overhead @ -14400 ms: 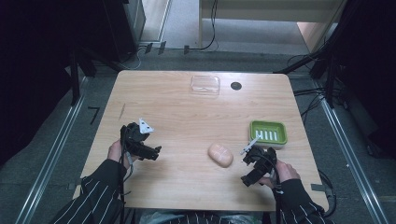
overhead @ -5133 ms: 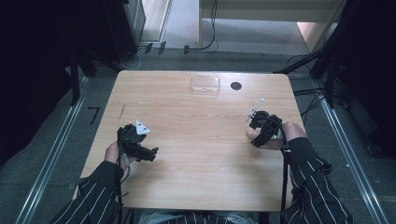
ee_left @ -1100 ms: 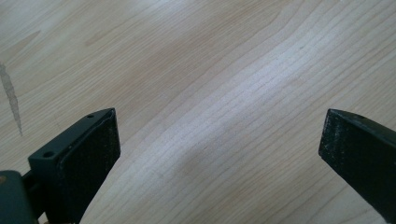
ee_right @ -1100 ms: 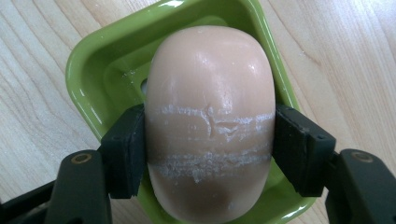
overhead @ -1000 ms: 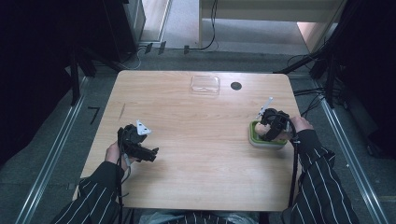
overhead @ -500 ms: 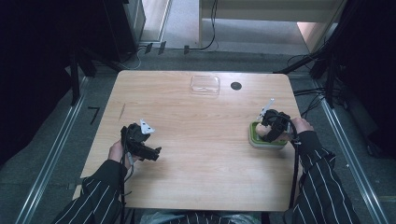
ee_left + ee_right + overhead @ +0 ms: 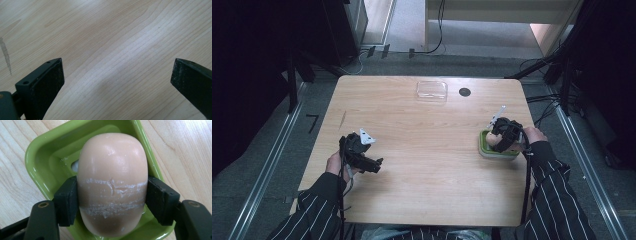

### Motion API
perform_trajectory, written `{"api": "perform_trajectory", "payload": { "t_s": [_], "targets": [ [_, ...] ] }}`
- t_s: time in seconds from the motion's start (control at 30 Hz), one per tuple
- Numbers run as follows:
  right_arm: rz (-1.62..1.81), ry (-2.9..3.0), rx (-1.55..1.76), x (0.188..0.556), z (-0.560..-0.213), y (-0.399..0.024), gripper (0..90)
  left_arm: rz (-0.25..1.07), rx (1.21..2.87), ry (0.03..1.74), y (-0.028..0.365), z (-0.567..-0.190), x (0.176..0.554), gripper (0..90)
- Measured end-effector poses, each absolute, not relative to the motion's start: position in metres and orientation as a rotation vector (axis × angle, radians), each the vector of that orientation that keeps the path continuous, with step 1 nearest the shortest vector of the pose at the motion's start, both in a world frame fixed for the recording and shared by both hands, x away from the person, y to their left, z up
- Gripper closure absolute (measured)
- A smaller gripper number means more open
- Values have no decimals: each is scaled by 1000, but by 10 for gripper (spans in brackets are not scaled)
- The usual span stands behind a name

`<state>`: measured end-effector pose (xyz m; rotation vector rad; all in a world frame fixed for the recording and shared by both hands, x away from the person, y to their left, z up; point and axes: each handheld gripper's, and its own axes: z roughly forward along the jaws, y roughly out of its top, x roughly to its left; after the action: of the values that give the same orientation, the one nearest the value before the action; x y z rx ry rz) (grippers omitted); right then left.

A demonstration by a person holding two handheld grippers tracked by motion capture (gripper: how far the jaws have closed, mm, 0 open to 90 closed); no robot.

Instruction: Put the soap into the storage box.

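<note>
Right gripper [image 7: 112, 202]: your jaws pinch the bar of soap [image 7: 112, 182] across its middle, pads pressed on both sides.
Soap: it sits over the green soap dish [image 7: 37, 157], low inside the rim; whether it touches the dish floor you cannot tell.
Change since the start: the soap lay bare on the wooden table [image 7: 422, 150] near the middle, left of the dish; now you hold it at the dish on the right edge [image 7: 499, 142].
Last second: your right hand hovers in the same spot over the dish, grip unchanged.
Left gripper [image 7: 117, 82]: your jaws stand spread wide over bare wood, nothing between them; it rests where it was, at the table's left [image 7: 359, 152].
Clear lid [image 7: 432, 90]: still at the far edge.
</note>
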<state>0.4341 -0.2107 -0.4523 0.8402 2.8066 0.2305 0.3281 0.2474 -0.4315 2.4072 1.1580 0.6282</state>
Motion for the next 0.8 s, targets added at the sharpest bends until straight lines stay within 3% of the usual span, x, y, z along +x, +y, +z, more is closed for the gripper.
{"api": "perform_trajectory", "payload": {
  "t_s": [0.8],
  "targets": [
    [249, 2795, 889, 437, -453, -212, 312, 631, 2408, 1155, 249, -432, 328, 0]
  ]
}}
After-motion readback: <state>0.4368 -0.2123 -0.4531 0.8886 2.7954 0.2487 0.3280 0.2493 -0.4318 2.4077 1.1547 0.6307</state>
